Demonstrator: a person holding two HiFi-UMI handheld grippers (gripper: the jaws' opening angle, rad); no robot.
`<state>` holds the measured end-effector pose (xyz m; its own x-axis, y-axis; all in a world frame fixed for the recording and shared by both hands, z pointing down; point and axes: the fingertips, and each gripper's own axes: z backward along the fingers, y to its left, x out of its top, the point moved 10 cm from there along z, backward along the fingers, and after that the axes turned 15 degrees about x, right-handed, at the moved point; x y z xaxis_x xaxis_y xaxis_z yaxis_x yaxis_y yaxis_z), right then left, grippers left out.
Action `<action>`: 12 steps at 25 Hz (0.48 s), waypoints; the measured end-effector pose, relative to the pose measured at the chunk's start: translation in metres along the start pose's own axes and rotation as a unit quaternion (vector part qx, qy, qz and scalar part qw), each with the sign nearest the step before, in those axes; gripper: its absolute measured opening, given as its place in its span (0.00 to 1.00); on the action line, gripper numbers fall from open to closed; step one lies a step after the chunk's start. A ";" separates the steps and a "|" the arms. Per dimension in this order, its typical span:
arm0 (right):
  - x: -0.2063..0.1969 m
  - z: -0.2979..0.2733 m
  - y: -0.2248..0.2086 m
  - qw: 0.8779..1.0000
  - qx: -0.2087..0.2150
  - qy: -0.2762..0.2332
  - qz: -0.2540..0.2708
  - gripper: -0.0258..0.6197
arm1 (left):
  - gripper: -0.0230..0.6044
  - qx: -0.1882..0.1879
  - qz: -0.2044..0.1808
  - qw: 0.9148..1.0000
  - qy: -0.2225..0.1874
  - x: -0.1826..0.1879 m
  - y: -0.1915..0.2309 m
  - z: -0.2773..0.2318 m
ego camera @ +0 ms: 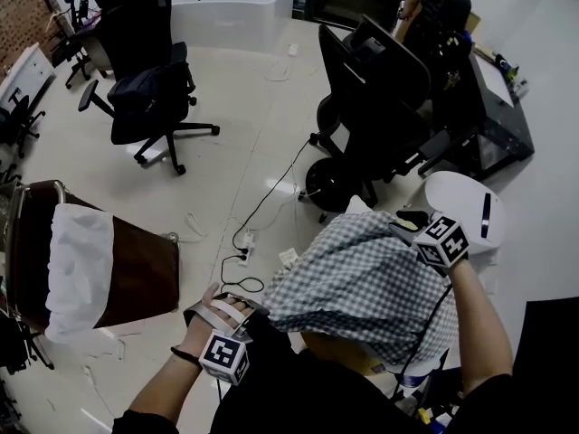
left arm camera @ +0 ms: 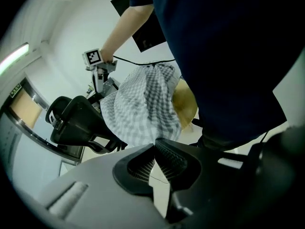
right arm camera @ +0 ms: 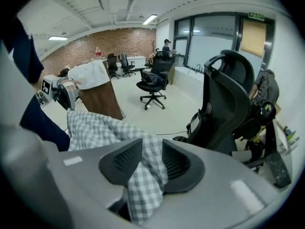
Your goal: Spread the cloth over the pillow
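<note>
The task was partway through. The checked cloth (ego camera: 362, 278) was lifted and stretched between the two grippers. It tented above the yellow pillow (ego camera: 342, 351), which showed only as a strip under the cloth's near edge, just in front of the person. What carried the pillow was hidden, so no edge or corner could be named for it.

The left gripper (ego camera: 237, 310) had its jaws fully closed. In its own view the cloth narrowed down to the point where the pads met, so it appeared to pinch one corner. The right gripper (ego camera: 409, 224) was raised at the cloth's far right corner, its jaws standing apart with a fold of cloth passing between the pads. The fold looked draped through the gap rather than squeezed, so that hold was judged slack.

Opening the cloth out and bringing it over the pillow looked done. What seemed left was lowering it flat, covering the exposed near side, smoothing it, and letting go of the left corner.

As for writing, the marker cubes (ego camera: 441, 242) bore only black-and-white square patterns, no letters. A green sign (right arm camera: 256, 15) high in the right gripper view was too small to read. No brand showed on the cloth, the pillow or the black office chair (ego camera: 380, 89).
</note>
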<state>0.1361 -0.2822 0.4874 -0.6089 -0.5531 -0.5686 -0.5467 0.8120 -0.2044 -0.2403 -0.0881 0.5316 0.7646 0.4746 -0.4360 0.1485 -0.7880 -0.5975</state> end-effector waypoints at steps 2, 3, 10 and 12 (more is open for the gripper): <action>0.007 -0.006 -0.020 0.999 0.027 -0.006 -0.027 0.28 | 0.04 -0.012 0.008 1.000 -0.007 0.004 -0.008 -0.003; 0.011 -0.010 -0.028 0.998 0.045 -0.008 -0.042 0.29 | 0.04 -0.018 0.011 1.000 -0.011 0.005 -0.012 -0.005; 0.025 -0.061 -0.058 0.974 0.177 0.049 -0.131 0.30 | 0.04 -0.053 0.031 0.997 -0.038 0.014 -0.029 -0.015; 0.024 -0.075 -0.065 0.965 0.190 0.071 -0.165 0.30 | 0.04 -0.058 0.029 0.997 -0.038 0.013 -0.031 -0.017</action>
<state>0.1141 -0.3626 0.5464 -0.5254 -0.7913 -0.3127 -0.4901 0.5819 -0.6490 -0.2244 -0.0649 0.5560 0.7250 0.4517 -0.5199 0.1804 -0.8531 -0.4896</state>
